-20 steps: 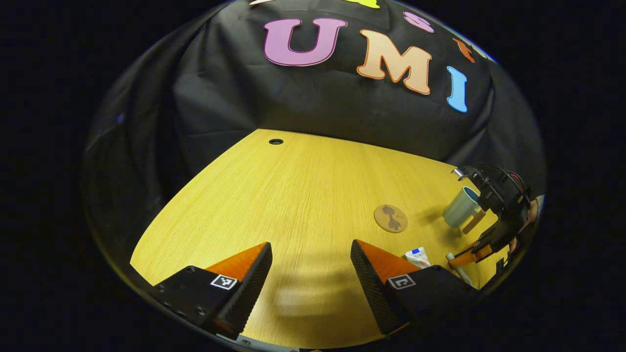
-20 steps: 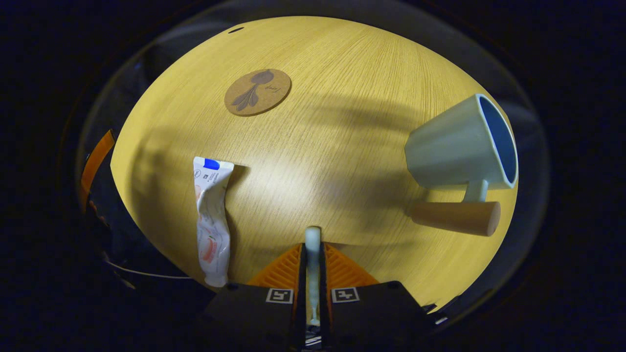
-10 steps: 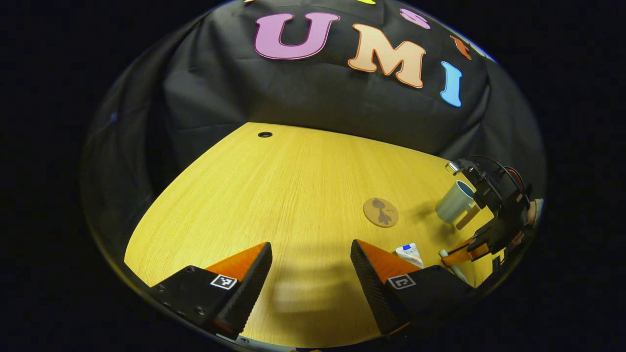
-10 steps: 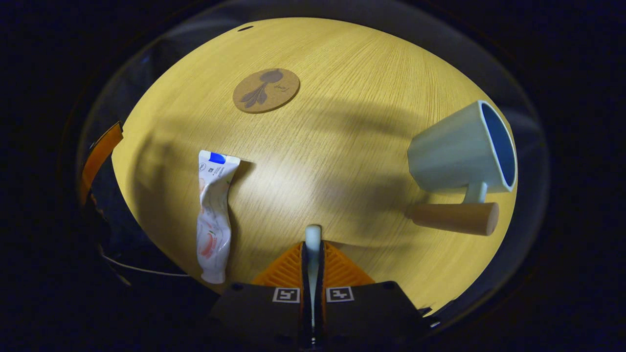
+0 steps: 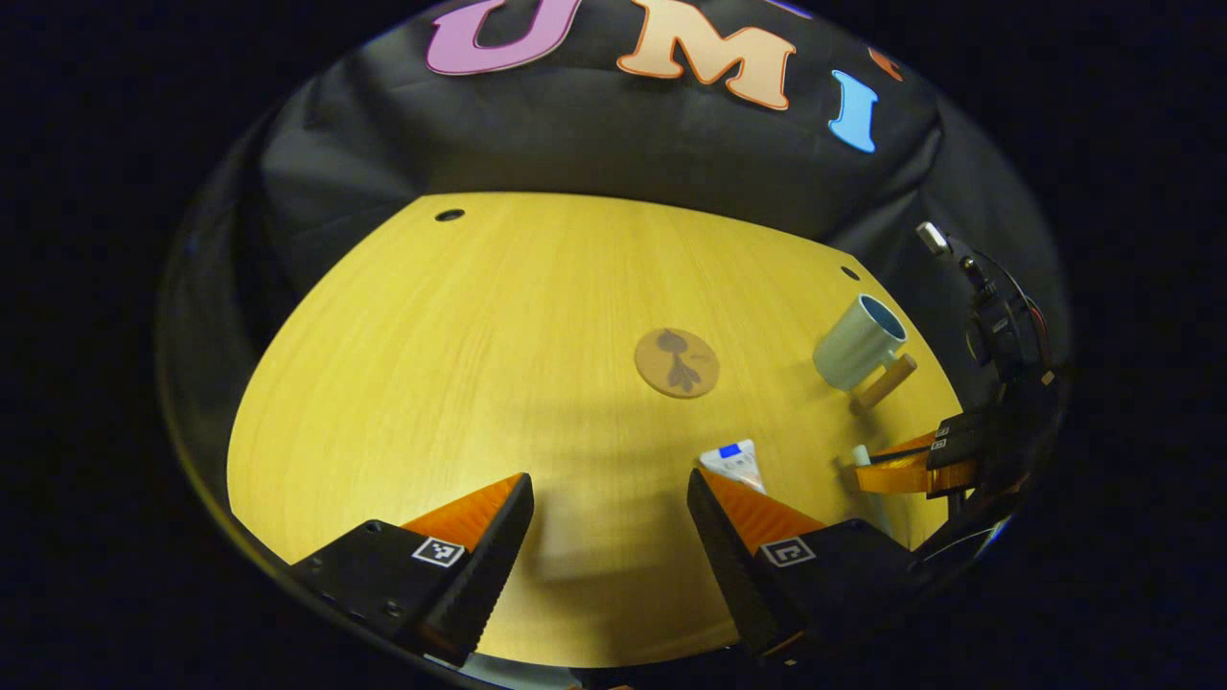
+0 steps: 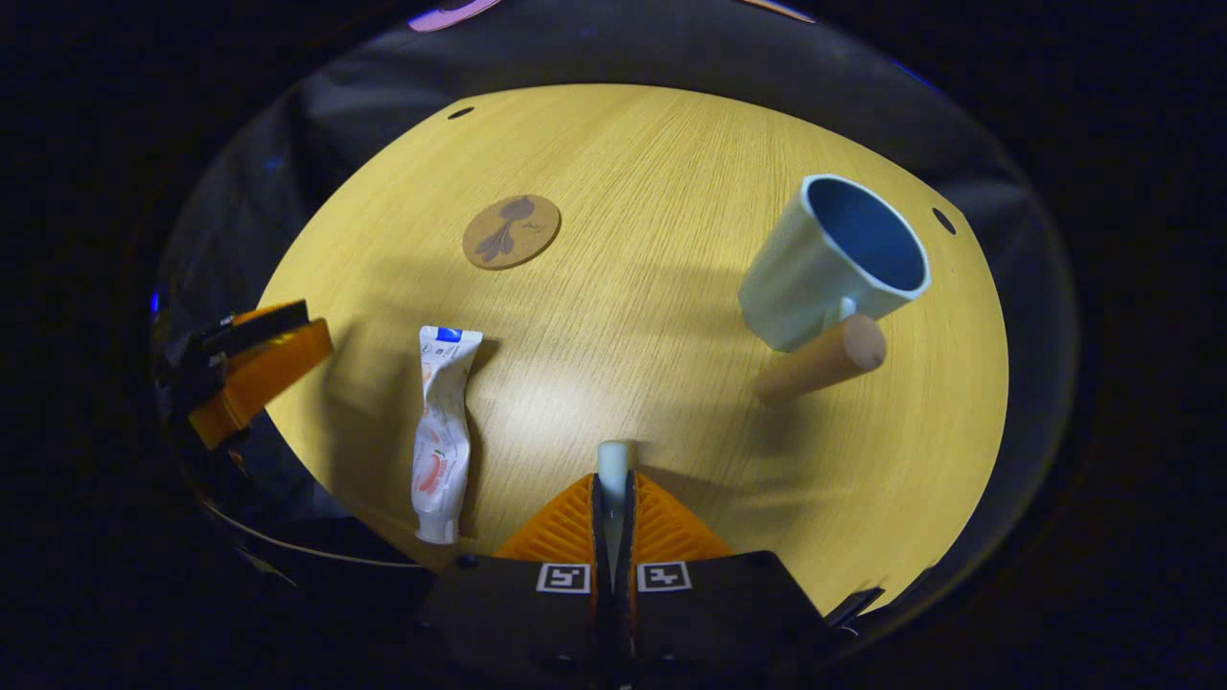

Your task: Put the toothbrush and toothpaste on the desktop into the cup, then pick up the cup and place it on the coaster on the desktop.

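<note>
My right gripper (image 6: 613, 479) is shut on a pale toothbrush (image 6: 613, 458), whose end sticks out between the fingers above the wooden desktop (image 6: 623, 287). A pale green cup (image 6: 824, 259) with a wooden handle stands ahead to the right, its mouth open upward. A white toothpaste tube (image 6: 441, 431) lies flat to the left of the gripper. A round cork coaster (image 6: 511, 231) lies farther back. In the left gripper view my left gripper (image 5: 610, 498) stands open over the desktop, with the toothpaste (image 5: 733, 465) by its right finger, the coaster (image 5: 677, 362) and cup (image 5: 858, 343) beyond, and the right gripper (image 5: 911, 470) at far right.
Small cable holes (image 5: 449, 215) sit near the desktop's far edge, against the black cloth wall. The desktop's near edge curves just below both grippers. The left gripper's fingers (image 6: 259, 364) show at the left edge of the right gripper view.
The right gripper has lifted and tilted with the toothbrush, so the cup's mouth now faces it. The left gripper has drawn nearer to the toothpaste.
</note>
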The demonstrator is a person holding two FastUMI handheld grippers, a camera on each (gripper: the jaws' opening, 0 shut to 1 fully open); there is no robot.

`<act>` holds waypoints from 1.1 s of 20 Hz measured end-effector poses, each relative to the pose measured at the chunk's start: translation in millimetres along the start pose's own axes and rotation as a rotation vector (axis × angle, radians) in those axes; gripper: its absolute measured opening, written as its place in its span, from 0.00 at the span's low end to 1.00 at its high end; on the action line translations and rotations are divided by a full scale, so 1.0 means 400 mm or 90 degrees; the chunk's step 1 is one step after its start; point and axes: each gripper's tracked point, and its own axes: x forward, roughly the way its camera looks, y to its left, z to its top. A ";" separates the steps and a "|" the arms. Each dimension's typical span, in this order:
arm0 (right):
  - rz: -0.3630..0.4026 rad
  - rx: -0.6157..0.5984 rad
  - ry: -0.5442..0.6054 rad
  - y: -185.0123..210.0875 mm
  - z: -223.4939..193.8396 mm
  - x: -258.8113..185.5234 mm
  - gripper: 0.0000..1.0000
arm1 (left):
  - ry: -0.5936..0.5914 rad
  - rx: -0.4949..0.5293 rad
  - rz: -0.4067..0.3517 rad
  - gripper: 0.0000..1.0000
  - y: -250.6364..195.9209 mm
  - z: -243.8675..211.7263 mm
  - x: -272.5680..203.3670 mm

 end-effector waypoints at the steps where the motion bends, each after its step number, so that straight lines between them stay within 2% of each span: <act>1: 0.009 0.003 -0.018 -0.007 0.007 -0.019 0.04 | 0.018 -0.008 -0.004 0.95 -0.022 -0.011 0.004; 5: 0.026 -0.006 -0.068 -0.038 0.008 -0.080 0.04 | 0.116 -0.077 -0.013 0.95 -0.135 -0.061 0.021; 11: 0.045 -0.022 -0.136 -0.108 0.026 -0.129 0.03 | 0.218 -0.199 0.016 0.95 -0.178 -0.082 0.061; 13: 0.064 -0.011 -0.157 -0.113 0.043 -0.147 0.04 | 0.233 -0.194 0.034 0.94 -0.168 -0.072 0.058; 14: 0.079 -0.004 -0.171 -0.107 0.050 -0.158 0.04 | 0.237 -0.189 0.041 0.97 -0.172 -0.071 0.063; 17: 0.122 0.003 -0.219 -0.100 0.080 -0.182 0.04 | 0.269 -0.161 0.051 0.94 -0.186 -0.071 0.098; 21: 0.131 -0.005 -0.236 -0.105 0.088 -0.196 0.04 | 0.306 -0.134 0.065 0.84 -0.200 -0.079 0.123; 22: 0.135 -0.007 -0.239 -0.105 0.089 -0.199 0.04 | 0.313 -0.131 0.068 0.75 -0.204 -0.079 0.124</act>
